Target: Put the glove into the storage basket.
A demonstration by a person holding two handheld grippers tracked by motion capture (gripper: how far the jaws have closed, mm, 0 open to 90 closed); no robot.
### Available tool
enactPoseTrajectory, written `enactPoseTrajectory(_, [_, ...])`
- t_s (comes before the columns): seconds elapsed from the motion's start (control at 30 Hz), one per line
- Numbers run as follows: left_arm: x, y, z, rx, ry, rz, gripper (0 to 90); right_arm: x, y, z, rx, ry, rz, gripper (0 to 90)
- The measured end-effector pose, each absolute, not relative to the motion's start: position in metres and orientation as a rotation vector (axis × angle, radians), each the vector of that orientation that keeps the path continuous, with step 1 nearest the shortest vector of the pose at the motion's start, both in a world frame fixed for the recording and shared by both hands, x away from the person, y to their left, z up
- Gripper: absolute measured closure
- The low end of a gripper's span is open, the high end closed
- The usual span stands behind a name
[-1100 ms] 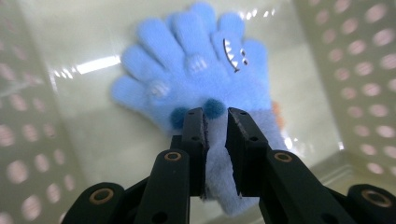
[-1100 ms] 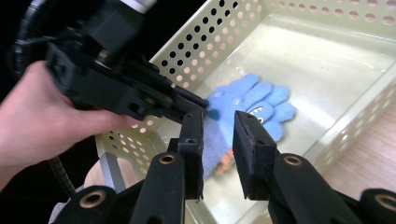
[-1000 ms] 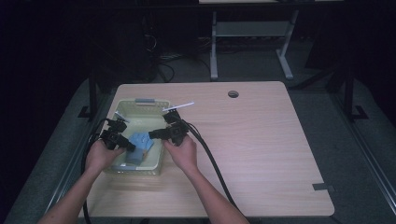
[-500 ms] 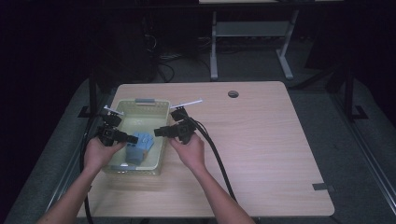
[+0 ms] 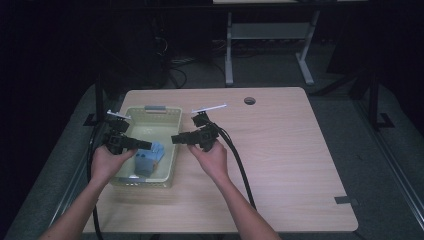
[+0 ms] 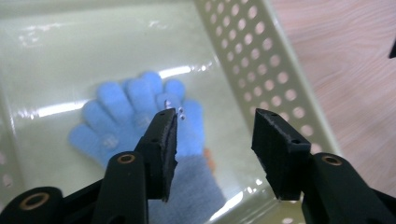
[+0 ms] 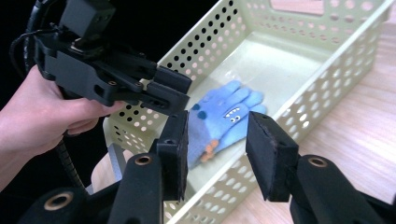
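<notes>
Both grippers have backed off the glove (image 5: 150,159): left gripper (image 5: 142,145) at 9 o'clock, right gripper (image 5: 180,138) at 3, jaws spread, empty. Glove lies released in the basket (image 5: 167,116).

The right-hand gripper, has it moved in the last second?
Yes. The right gripper has pulled back from over the basket to just outside its right wall.

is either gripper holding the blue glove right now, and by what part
Nothing is held. Both the left gripper and right gripper are open above the glove, which lies in the basket.
</notes>
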State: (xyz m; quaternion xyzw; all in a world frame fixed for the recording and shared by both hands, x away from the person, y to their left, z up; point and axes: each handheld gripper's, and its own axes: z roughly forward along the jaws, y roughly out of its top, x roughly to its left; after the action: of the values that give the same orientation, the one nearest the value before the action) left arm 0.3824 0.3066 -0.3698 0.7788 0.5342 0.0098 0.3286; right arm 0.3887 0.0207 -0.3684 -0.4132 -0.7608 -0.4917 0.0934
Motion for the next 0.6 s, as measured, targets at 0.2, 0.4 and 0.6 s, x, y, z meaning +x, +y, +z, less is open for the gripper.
enactPoseTrajectory(0.2, [0.381, 0.302, -0.363, 2.014, 1.363, 0.03, 46.1, 0.39, 0.007, -0.365, -1.231, -2.254, -1.469, 54.5])
enactPoseTrajectory(0.4, [0.38, 0.297, -0.36, 1.987, 1.343, 0.025, 44.2, 0.39, -0.003, -0.362, -1.237, -2.247, -1.485, 51.0])
enactPoseTrajectory(0.6, [0.378, 0.29, -0.355, 1.958, 1.311, 0.021, 40.9, 0.389, -0.012, -0.359, -1.239, -2.249, -1.492, 48.5])
